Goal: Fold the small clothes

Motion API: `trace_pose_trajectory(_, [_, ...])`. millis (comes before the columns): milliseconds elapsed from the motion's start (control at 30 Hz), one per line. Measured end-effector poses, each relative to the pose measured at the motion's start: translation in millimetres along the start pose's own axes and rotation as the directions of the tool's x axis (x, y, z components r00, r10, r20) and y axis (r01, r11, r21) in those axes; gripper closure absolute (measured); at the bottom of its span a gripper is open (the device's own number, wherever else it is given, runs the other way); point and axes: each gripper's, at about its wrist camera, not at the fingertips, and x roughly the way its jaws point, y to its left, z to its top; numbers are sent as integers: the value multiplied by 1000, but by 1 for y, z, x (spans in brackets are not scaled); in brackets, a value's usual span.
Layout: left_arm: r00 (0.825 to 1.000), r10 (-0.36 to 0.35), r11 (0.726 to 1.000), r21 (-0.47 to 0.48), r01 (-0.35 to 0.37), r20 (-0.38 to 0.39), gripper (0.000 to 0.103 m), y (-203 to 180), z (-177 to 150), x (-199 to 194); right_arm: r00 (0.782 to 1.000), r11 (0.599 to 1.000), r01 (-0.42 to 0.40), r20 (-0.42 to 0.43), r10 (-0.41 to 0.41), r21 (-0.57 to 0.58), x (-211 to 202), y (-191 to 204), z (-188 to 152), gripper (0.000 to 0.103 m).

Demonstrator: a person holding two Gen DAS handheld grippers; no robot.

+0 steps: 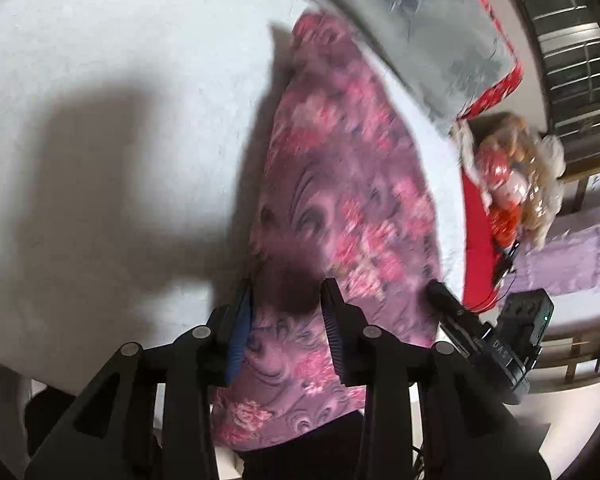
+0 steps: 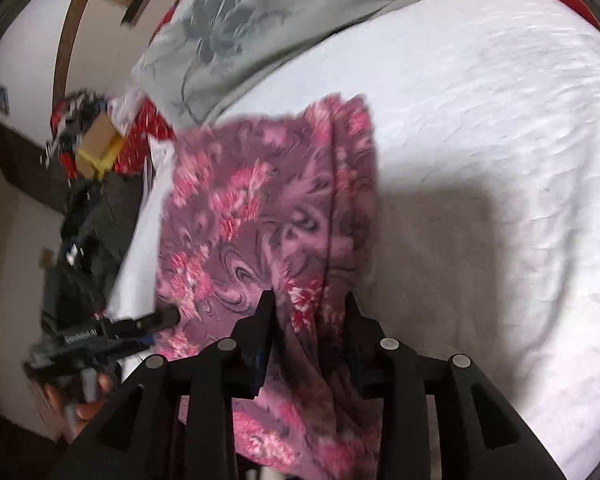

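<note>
A pink and purple floral fleece garment (image 1: 340, 184) is hanging over a white-sheeted bed (image 1: 100, 60); the left hand-held gripper (image 1: 286, 300) is grasping its near edge; the right hand-held gripper (image 2: 310, 304) is pinching a bunched fold; a grey floral pillow (image 2: 260, 20) is lying beyond.

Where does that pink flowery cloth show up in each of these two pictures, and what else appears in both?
Left wrist view: the pink floral cloth runs from upper centre down between the left gripper fingers, over the white bedsheet.
Right wrist view: the cloth fills the centre and drapes between the right gripper fingers.
Shared landmark: the grey flowered pillow at the top of both.
</note>
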Motion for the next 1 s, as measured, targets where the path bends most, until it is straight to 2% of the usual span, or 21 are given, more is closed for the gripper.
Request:
trace_pose_trajectory(67, [999, 1, 999, 34, -2, 54, 70, -9, 11, -11, 996, 1000, -15, 88, 15, 1, -16, 1, 16, 66])
trace_pose_trajectory(133, [997, 16, 998, 66, -21, 81, 64, -23, 26, -11, 992, 999, -46, 117, 43, 21, -14, 3, 36, 61])
trace_pose_trajectory(200, [995, 44, 994, 99, -53, 89, 61, -38, 44, 1, 995, 999, -48, 91, 46, 16, 6, 3, 49, 56])
trace_pose_trajectory(300, [984, 153, 976, 142, -165, 93, 61, -51, 64, 23, 999, 999, 45, 12, -45, 17, 50, 2, 64, 56])
trace_pose_trajectory(333, [978, 185, 967, 159, -199, 98, 60, -56, 72, 30, 999, 999, 51, -3, -51, 8, 57, 2, 66, 74])
trace_pose_trajectory(367, [973, 202, 960, 173, -220, 113, 60, -60, 76, 34, 999, 999, 45, 14, -44, -15, 58, 6, 67, 98])
trace_pose_trajectory(400, [968, 215, 954, 183, -237, 129, 60, -60, 77, 36, 998, 999, 19, 53, -16, -45, 52, 11, 70, 99])
trace_pose_trajectory(433, [959, 240, 944, 194, -267, 151, 60, -57, 80, 40, 996, 997, 0, 94, 7, -75, 45, 15, 72, 99])
trace_pose_trajectory(500, [951, 267, 936, 194, -295, 157, 53, -50, 85, 54, 990, 993, 50, 138, -34, -110, 42, 13, 73, 99])
trace_pose_trajectory(533, [946, 286, 931, 188, -312, 155, 45, -45, 88, 63, 991, 991, 84, 110, -72, -104, 51, 5, 73, 99])
trace_pose_trajectory(567, [946, 292, 931, 186, -315, 144, 43, -43, 90, 68, 991, 987, 124, 58, -119, -101, 66, -3, 70, 99])
trace_pose_trajectory(600, [949, 284, 935, 180, -306, 138, 43, -41, 91, 69, 990, 985, 139, 29, -137, -105, 75, -12, 68, 99])
trace_pose_trajectory(633, [949, 283, 935, 181, -306, 143, 44, -43, 90, 65, 992, 986, 123, 51, -118, -108, 72, -13, 67, 101])
trace_pose_trajectory(700, [946, 283, 931, 192, -310, 155, 44, -47, 88, 57, 989, 984, 139, 65, -133, -112, 60, -5, 67, 99])
trace_pose_trajectory(733, [942, 290, 928, 193, -320, 169, 44, -49, 86, 51, 987, 981, 149, 71, -141, -123, 54, -3, 67, 91])
trace_pose_trajectory(767, [940, 290, 927, 191, -323, 181, 44, -51, 84, 47, 986, 977, 159, 83, -148, -144, 47, 2, 65, 90])
trace_pose_trajectory(867, [940, 269, 934, 180, -308, 209, 44, -56, 80, 34, 989, 978, 118, 110, -100, -173, 25, 11, 55, 90])
trace_pose_trajectory(933, [938, 266, 937, 170, -306, 223, 44, -59, 76, 27, 992, 981, 93, 95, -77, -170, 18, 12, 46, 88])
trace_pose_trajectory(1000, [936, 269, 936, 167, -309, 225, 44, -61, 74, 22, 992, 976, 118, 67, -108, -182, 23, 14, 39, 80])
